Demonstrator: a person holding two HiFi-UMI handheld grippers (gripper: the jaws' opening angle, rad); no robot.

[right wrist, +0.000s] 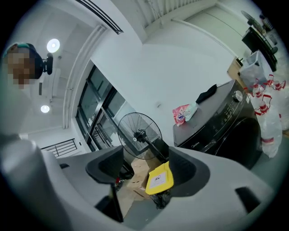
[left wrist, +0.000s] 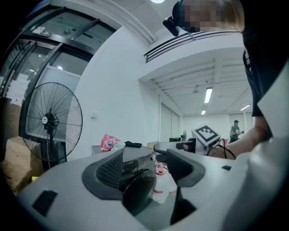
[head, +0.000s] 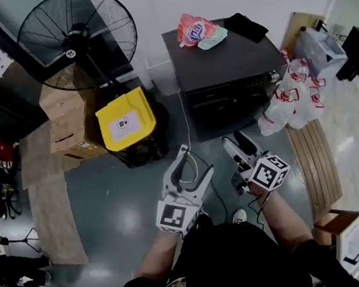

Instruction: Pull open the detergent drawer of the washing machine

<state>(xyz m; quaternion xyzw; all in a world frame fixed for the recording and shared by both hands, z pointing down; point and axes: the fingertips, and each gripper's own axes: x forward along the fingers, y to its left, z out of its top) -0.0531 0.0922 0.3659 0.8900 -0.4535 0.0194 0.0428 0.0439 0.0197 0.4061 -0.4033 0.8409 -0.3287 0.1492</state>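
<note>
The dark washing machine (head: 222, 60) stands ahead of me; its front panel (head: 232, 95) faces me in shadow, and I cannot make out the detergent drawer on it. My left gripper (head: 195, 159) hangs open over the floor, well short of the machine. In the left gripper view its jaws (left wrist: 144, 168) frame the machine's round door (left wrist: 140, 189), with nothing between them. To its right, my right gripper (head: 236, 139) is open and empty, also short of the front. The right gripper view (right wrist: 144, 167) looks left of the machine (right wrist: 216, 126).
A pink bag (head: 192, 30) and a black cloth (head: 246, 26) lie on the machine's top. Plastic jugs (head: 292, 100) crowd its right side, a yellow-lidded bin (head: 127, 119) and cardboard boxes (head: 63, 119) its left. A standing fan (head: 78, 39) is behind them. A wooden bench (head: 317, 164) runs along the right.
</note>
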